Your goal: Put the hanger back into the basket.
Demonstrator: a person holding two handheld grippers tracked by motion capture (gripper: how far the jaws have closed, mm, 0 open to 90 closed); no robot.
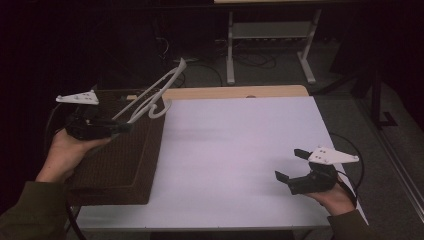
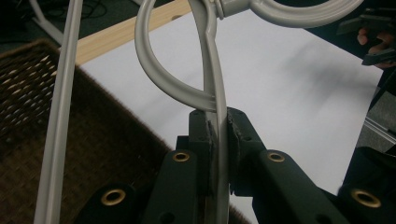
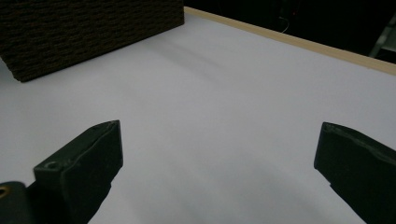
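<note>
White hanger pinched in left gripper, held over wicker basket at table's left edge. Right gripper spread, empty. Lower slowly, hook clear of rim.

From my feed the room is dim, most of its far side lost in black. The white surface has a pale wooden edge along its far side. Beyond it I see a grey floor with loose dark cables (tangled near the middle) and the light metal legs of a stand. A metal rail runs along the floor at right.
</note>
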